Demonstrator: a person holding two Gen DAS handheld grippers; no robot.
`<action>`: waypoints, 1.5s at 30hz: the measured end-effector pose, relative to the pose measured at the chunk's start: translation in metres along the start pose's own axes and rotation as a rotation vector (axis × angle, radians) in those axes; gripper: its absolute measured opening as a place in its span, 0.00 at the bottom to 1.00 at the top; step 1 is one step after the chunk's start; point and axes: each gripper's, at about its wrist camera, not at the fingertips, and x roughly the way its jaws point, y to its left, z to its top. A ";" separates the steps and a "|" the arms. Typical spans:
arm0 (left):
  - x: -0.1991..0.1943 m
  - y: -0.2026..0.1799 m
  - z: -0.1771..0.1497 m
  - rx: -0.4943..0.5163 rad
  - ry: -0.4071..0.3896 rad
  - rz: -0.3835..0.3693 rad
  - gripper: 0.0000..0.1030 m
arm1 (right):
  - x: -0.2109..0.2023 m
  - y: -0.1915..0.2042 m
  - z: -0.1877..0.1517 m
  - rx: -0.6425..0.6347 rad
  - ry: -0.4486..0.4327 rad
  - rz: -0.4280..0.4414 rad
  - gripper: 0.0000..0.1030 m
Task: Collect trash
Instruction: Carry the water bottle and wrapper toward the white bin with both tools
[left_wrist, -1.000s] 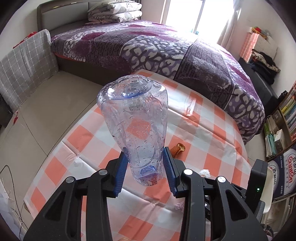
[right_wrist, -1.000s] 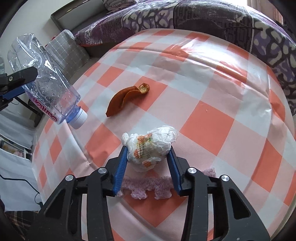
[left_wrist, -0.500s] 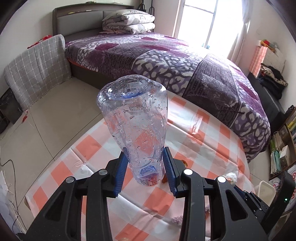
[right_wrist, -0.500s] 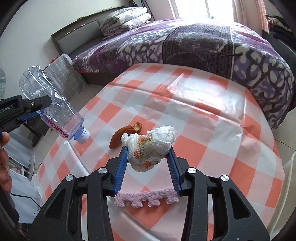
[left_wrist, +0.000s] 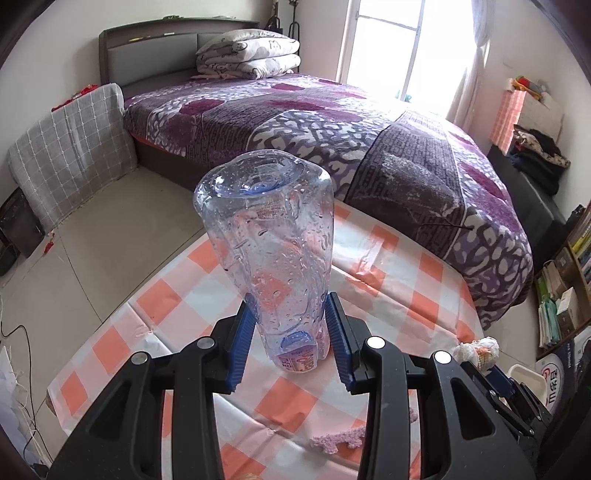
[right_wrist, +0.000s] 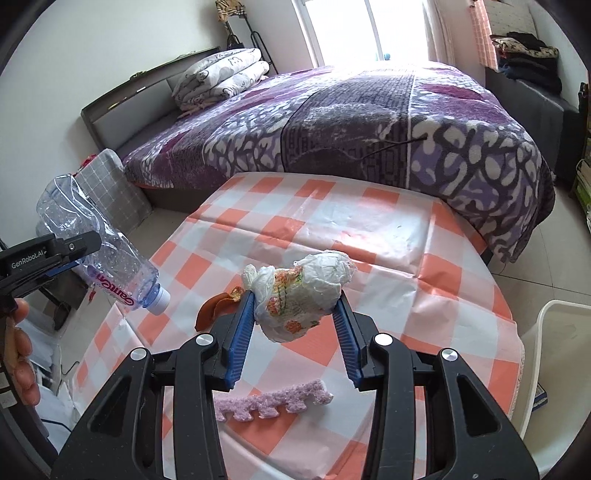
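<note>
White lettering "GenRobot.AI" stands on the black left claw (right_wrist: 48, 254). The clear crushed plastic bottle (right_wrist: 99, 258) carries a label with pink letters reading roughly "Ganten", seen upside down.

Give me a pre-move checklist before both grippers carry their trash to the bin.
1. Left gripper shut on the plastic bottle: ok.
2. Bottle cap on: ok.
3. Right gripper shut on the crumpled wrapper: ok.
4. Both items lifted off the checked tablecloth: ok.
5. Table cleared: not ok; orange peel and pink foam strip remain.
6. White bin ready for more: cannot tell, only its rim shows.
</note>
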 end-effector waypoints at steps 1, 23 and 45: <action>-0.001 -0.004 0.000 0.005 -0.001 -0.003 0.38 | -0.002 -0.003 0.000 0.007 -0.002 -0.002 0.39; -0.014 -0.099 -0.022 0.152 -0.011 -0.071 0.38 | -0.059 -0.085 0.006 0.153 -0.095 -0.087 0.40; -0.037 -0.216 -0.062 0.284 -0.009 -0.233 0.38 | -0.126 -0.219 -0.008 0.445 -0.126 -0.398 0.41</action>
